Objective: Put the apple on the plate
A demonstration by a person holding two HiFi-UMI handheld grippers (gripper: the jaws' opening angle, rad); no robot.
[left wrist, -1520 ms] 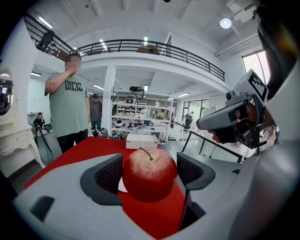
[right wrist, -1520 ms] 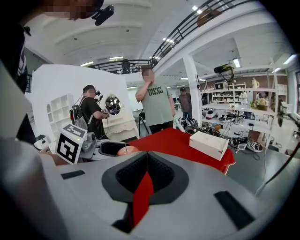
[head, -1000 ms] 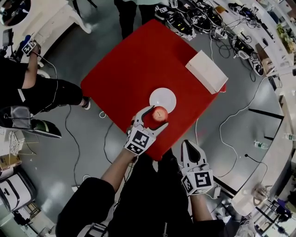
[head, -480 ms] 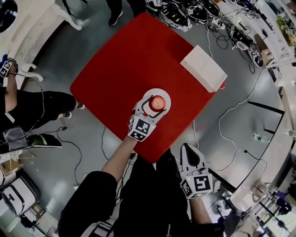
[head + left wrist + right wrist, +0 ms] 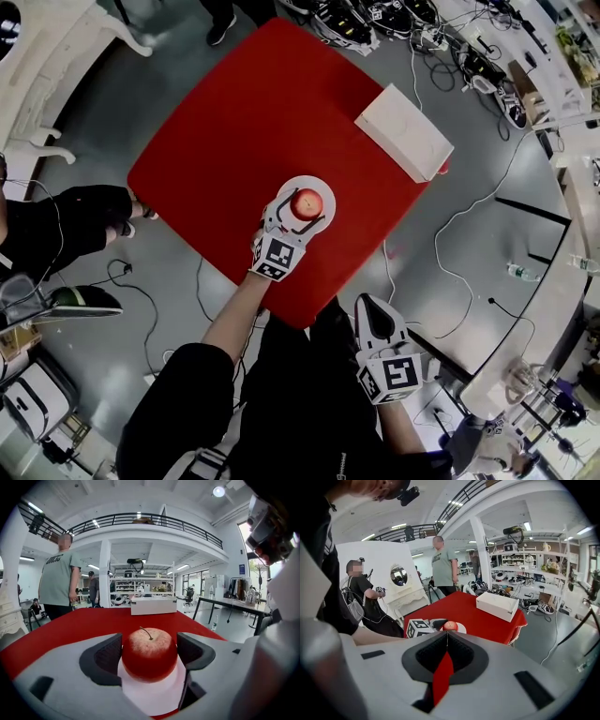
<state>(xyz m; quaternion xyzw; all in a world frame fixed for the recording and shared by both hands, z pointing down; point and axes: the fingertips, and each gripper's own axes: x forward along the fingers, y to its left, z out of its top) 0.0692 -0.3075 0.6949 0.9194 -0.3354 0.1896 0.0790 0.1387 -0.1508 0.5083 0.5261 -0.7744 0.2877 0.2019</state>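
Over the red bench (image 5: 234, 122), head view: your left gripper (image 5: 302, 212) is reaching above the white plate (image 5: 325, 190), and the apple (image 5: 307, 201) is showing inside the plate's outline. Your right gripper (image 5: 373, 309) is hanging off the bench edge, near your body.

Left gripper view: both pads are pinching the apple's sides, with the plate directly beneath. I can't tell whether the apple is touching the plate.

Right gripper view: the jaws are pressing together on nothing.

You're likely doing the placing step. Next you're needing to lower, spread the jaws and back out straight.

Black sleeves (image 5: 183, 389) meet white tongs (image 5: 302, 208) bearing marker cubes (image 5: 277, 257).
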